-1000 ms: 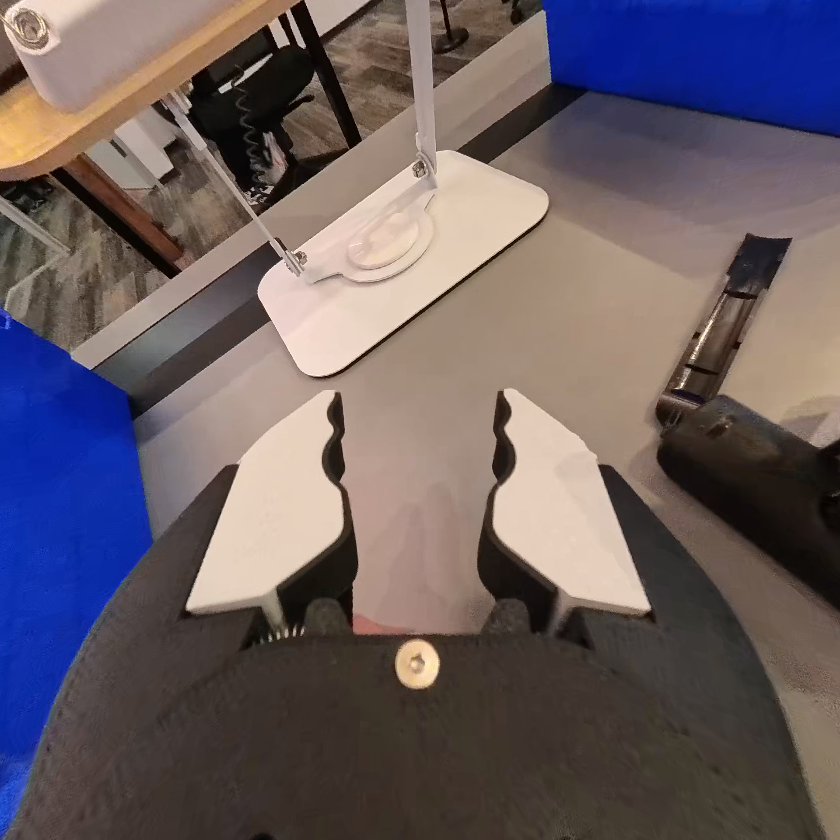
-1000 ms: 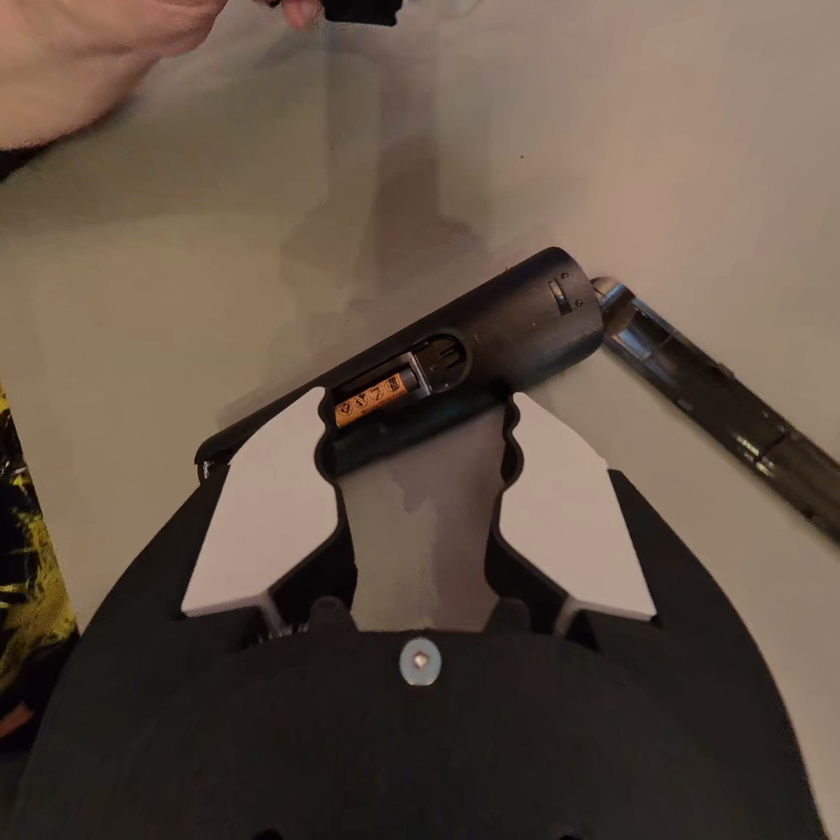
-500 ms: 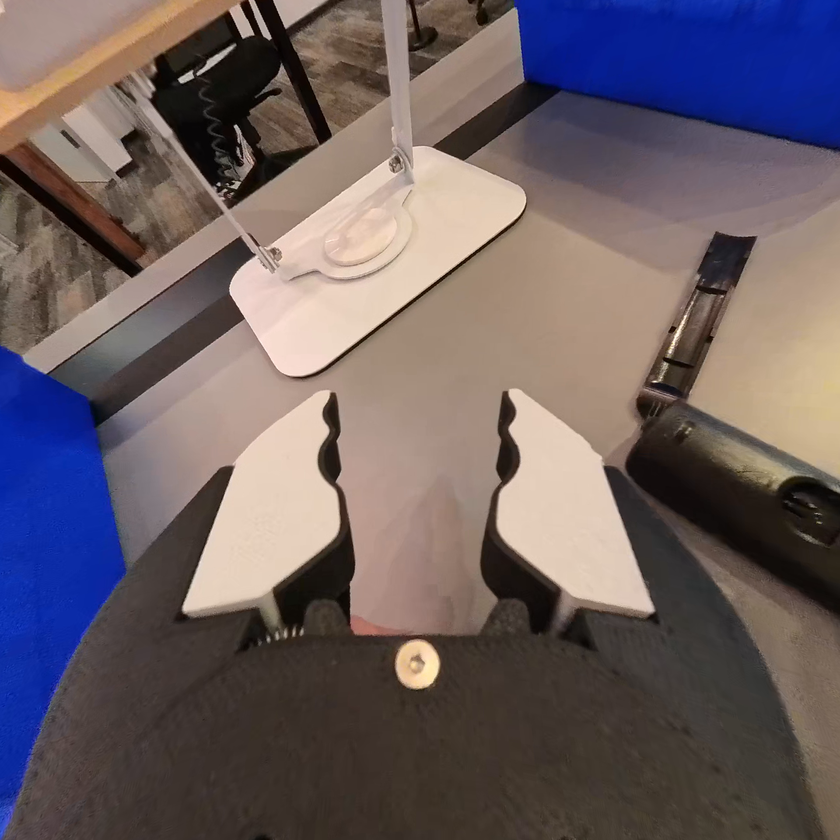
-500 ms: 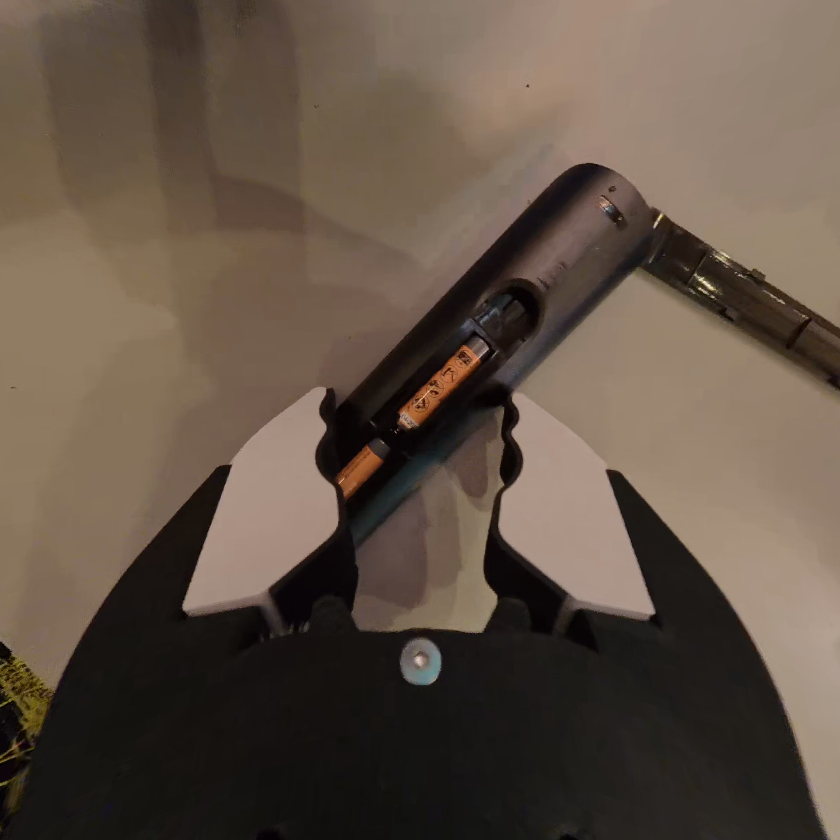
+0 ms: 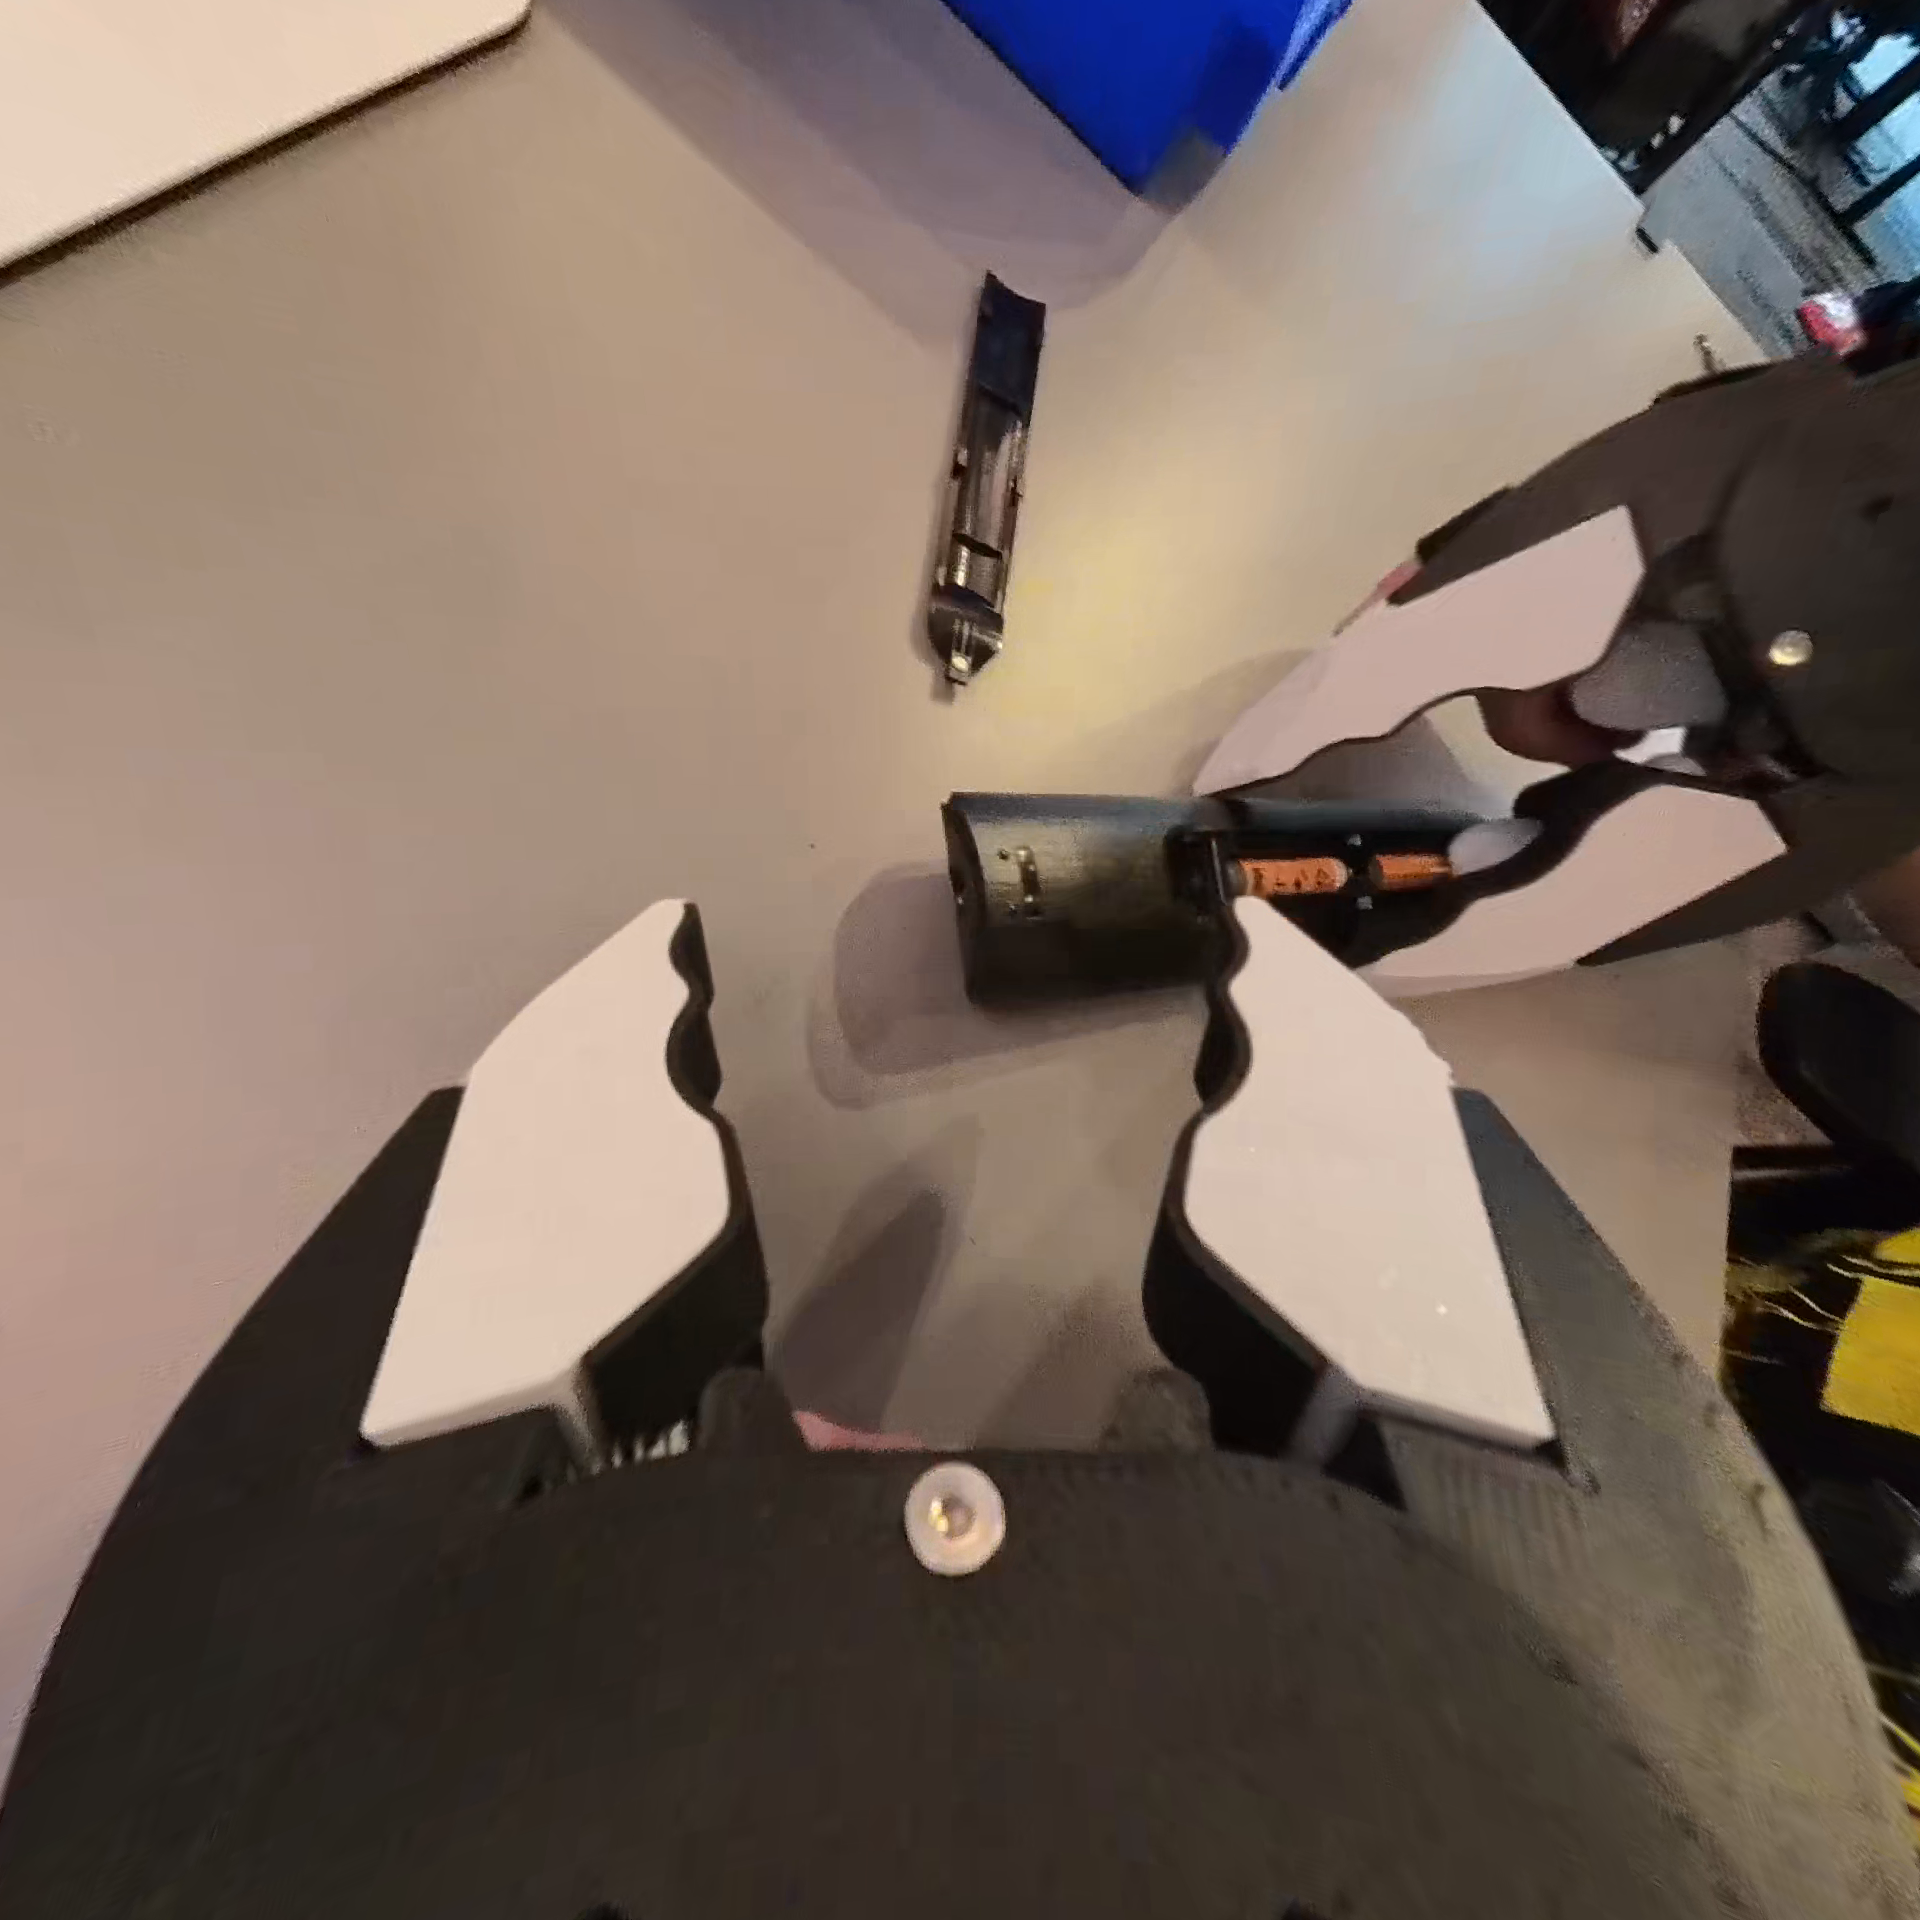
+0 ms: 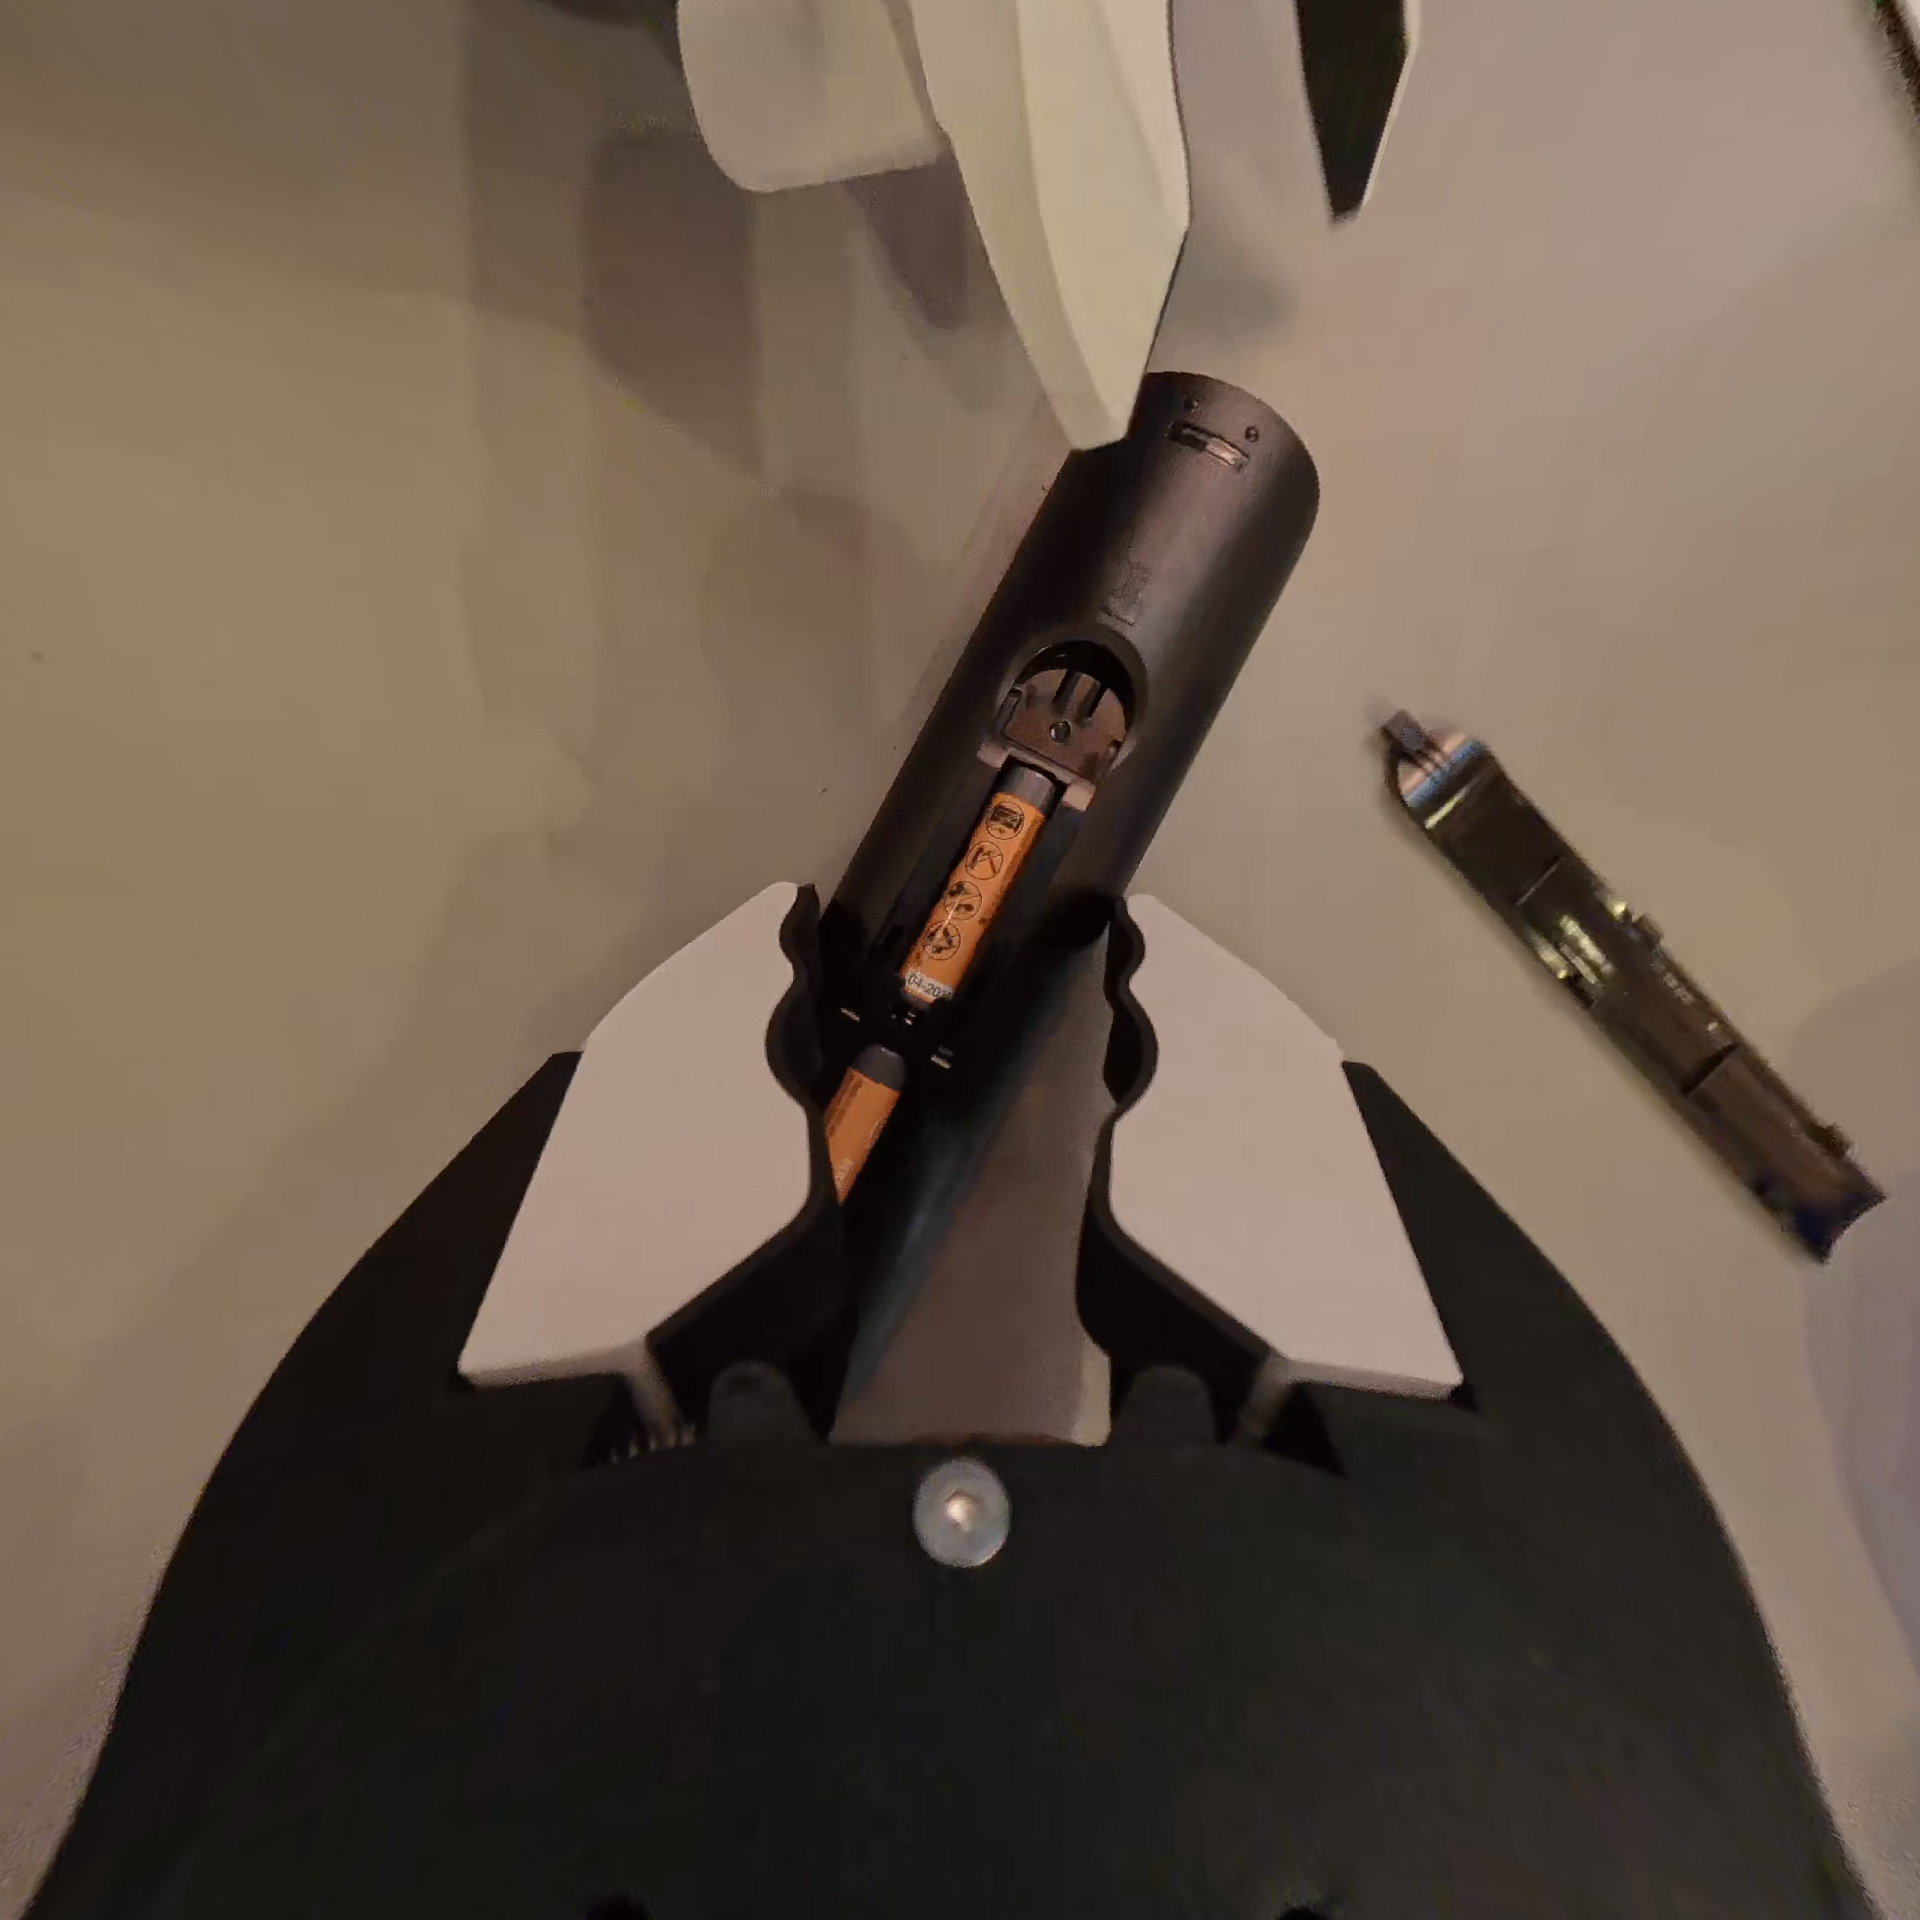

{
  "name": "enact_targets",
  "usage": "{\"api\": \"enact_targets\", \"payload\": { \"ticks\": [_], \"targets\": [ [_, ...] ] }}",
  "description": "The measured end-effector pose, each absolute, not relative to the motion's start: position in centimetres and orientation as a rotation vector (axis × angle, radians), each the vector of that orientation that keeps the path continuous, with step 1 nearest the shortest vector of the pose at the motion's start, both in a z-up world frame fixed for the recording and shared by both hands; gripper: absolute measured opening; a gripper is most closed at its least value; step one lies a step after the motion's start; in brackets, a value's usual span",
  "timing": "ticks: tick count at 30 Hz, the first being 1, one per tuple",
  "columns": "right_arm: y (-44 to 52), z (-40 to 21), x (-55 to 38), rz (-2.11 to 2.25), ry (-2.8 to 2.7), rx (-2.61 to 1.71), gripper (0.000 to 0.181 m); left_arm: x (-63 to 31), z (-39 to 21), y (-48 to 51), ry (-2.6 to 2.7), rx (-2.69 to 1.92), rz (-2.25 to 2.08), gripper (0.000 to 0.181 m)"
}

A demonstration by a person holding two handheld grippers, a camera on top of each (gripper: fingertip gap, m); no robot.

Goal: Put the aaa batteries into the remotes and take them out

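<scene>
**Open remote between two spread grippers**

Nearest in the right wrist view: right gripper (image 6: 961,925), jaws spread wide, straddling the lower end of a black remote (image 6: 1132,582) without clearly clamping it. Lying back-up on the pale grey table (image 6: 312,623), angled up and to the right, battery bay uncovered. Seated in the bay, end to end: one orange AAA battery (image 6: 977,894) toward the bay's far end, a second orange battery (image 6: 862,1117) nearer, partly hidden behind the left finger. Off to the right, apart from the remote, flat on the table: the dark battery cover (image 6: 1621,977). Farther up, a white finger of the other gripper just at the remote's far end; contact not certain.

Nearest in the left wrist view: left gripper (image 5: 956,935), jaws wide apart and holding nothing, tips just short of the remote's (image 5: 1081,894) closed end. Beyond it, both batteries (image 5: 1299,878) in line inside the bay, with the right gripper (image 5: 1382,779) reaching in from the right, fingers either side of the body. Farther back, the cover (image 5: 987,478) alone on the table (image 5: 416,520). At the far edge, a blue block (image 5: 1122,73) and the corner of a white plate (image 5: 208,94).
</scene>
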State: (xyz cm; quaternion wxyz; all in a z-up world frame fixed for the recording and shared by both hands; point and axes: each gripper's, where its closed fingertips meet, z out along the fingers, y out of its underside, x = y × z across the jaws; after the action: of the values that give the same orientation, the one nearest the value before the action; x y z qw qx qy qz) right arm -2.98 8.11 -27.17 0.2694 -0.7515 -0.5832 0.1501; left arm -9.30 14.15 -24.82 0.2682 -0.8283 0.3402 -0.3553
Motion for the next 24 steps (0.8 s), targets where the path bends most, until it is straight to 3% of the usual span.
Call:
{"api": "enact_targets", "payload": {
  "ticks": [11, 20, 24],
  "targets": [
    [7.8, -25.9, -3.6, 0.145, -1.752, -1.673, 0.050, -6.8, -24.9, 10.2, 1.074, -2.223, -1.287, 0.043],
    [9.6, -23.5, -2.6, 0.216, -1.656, -1.618, 0.053, -8.1, -23.7, 11.8, 0.863, -2.212, -1.370, 0.030],
    [13.7, -22.5, 0.4, 0.077, -1.641, -1.623, 0.039, -10.1, -23.7, 12.9, 0.748, -2.227, -1.334, 0.025]
  ]
}}
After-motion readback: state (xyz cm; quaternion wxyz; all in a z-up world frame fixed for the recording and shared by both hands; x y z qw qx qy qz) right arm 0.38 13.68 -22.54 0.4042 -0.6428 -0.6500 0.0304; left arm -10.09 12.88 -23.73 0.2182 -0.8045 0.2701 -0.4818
